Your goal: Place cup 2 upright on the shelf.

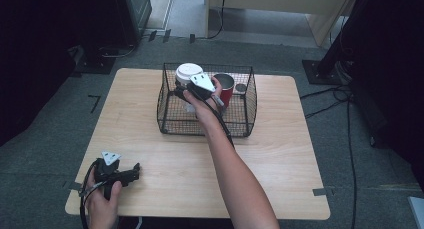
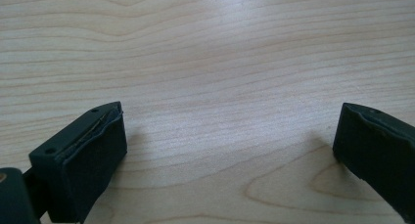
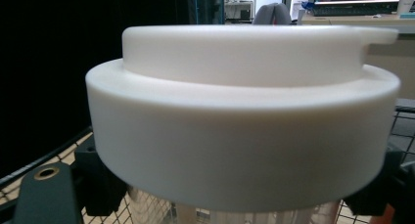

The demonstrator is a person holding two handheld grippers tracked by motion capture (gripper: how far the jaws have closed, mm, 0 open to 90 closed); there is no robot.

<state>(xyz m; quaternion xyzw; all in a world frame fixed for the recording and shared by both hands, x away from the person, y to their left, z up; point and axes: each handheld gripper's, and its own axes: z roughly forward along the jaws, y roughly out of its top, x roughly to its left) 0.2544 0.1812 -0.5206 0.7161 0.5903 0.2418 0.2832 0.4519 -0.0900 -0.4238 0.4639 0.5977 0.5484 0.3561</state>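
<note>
Right gripper view: white-lidded cup [image 3: 244, 121] btwn right claw [image 3: 240, 185] jaws; gripped.

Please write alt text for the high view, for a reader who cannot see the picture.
A person's right hand holds the right gripper on a white-lidded cup in a black wire basket on a wooden table. A red cup also stands in the basket. The left gripper rests near the table's front left corner.
</note>
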